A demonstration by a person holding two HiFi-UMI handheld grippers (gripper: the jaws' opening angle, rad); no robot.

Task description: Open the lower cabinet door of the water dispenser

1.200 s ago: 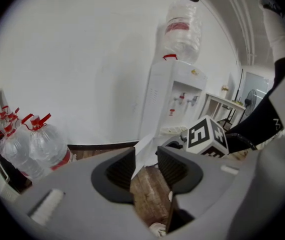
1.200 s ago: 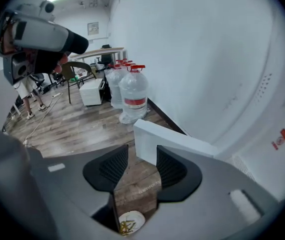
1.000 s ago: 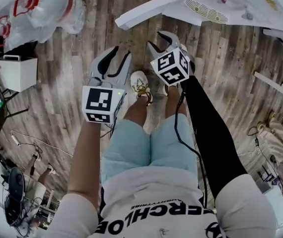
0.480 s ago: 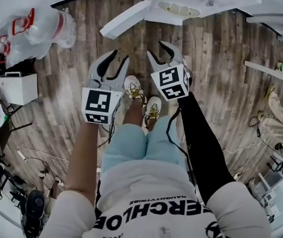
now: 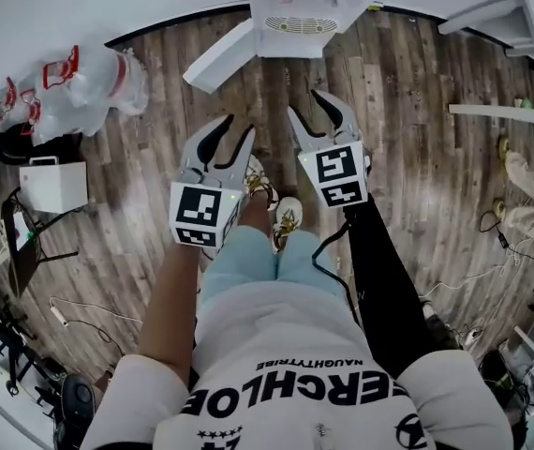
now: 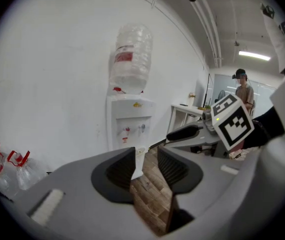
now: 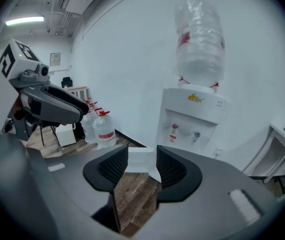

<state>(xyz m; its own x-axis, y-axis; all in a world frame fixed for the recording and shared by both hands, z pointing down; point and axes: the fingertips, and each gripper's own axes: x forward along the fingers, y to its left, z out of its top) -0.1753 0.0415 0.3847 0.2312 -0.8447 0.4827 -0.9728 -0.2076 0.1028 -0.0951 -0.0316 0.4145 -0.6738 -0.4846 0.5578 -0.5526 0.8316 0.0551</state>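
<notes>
Wood-plank floor (image 5: 136, 223) under you, and at far left the spare water bottles (image 5: 80, 97) run partly off the frame edge. Your left tongs (image 5: 237, 125) hang above your shoes, pads apart, nothing between them but floor. Ahead, the lower cabinet door (image 5: 218, 56) juts out white from the water dispenser (image 5: 295, 12) toward your left, well apart from both tongs; its handle can't be made out. Your right tongs (image 5: 304, 103) gape too, empty, and in the right gripper view they hide the cabinet's lower half. The dispenser's top is cropped in the head view; the upturned bottle (image 7: 198, 39) shows only from the grippers.
</notes>
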